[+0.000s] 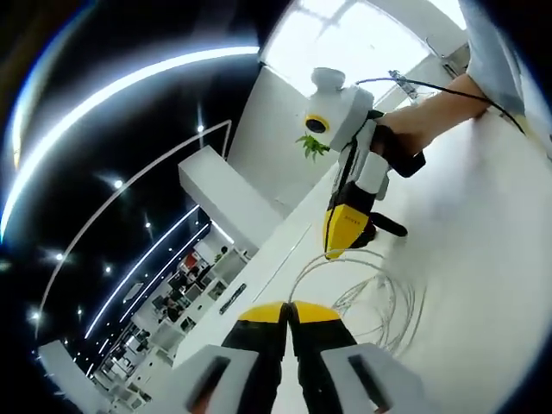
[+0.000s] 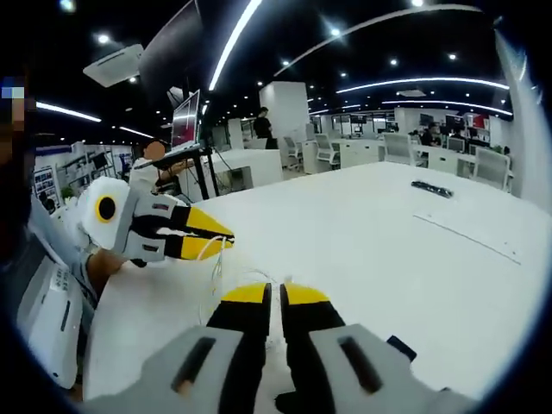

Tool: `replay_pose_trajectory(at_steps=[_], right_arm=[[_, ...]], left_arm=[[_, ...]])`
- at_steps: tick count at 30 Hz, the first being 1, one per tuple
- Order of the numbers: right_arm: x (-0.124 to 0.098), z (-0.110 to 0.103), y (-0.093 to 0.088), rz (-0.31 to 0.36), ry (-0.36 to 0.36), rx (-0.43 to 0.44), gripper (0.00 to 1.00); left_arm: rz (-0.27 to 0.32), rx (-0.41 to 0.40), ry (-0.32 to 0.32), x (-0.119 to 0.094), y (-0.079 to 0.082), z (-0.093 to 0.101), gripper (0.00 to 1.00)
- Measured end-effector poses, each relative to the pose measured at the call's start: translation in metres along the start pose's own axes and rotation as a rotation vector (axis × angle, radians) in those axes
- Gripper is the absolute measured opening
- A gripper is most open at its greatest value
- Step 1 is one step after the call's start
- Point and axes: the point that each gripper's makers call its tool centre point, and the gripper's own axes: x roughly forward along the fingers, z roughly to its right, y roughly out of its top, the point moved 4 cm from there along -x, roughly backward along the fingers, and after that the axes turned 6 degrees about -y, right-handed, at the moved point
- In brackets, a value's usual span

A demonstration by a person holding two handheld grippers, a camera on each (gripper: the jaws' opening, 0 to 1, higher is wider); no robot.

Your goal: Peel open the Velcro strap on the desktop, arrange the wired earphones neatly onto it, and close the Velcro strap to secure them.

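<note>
Your desk (image 2: 414,250) reads as smooth matt white laminate, faint sheen under the ceiling lights. Earphone cable (image 1: 379,297): thin, glossy white plastic, catching light along its loops. Your left gripper (image 1: 289,315) has hard plastic jaws, yellow tips with a satin finish, black matt sections behind, grey-white shell below. Your right gripper (image 2: 274,297) looks the same: yellow and black plastic, smooth. Black strap (image 2: 400,348) on the desk looks dull; cloth texture too small to tell.
</note>
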Motion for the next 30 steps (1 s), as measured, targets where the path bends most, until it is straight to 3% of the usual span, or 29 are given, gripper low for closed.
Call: replay_pose_trajectory(at_steps=[8,15,21,30], right_arm=[[0.012,0.005,-0.017,-0.059,0.015,0.054,0.09],[0.017,0.004,-0.023,-0.072,0.031,0.096,0.10],[0.018,0.006,-0.023,-0.078,0.028,0.102,0.10],[0.017,0.000,-0.018,-0.052,0.064,0.149,0.10]], left_arm=[[0.048,-0.004,0.024,-0.006,0.008,-0.005,0.06],[0.086,-0.004,0.040,-0.010,0.015,-0.008,0.06],[0.115,-0.007,0.058,-0.013,0.019,-0.012,0.06],[0.108,0.000,0.045,-0.012,0.019,-0.008,0.06]])
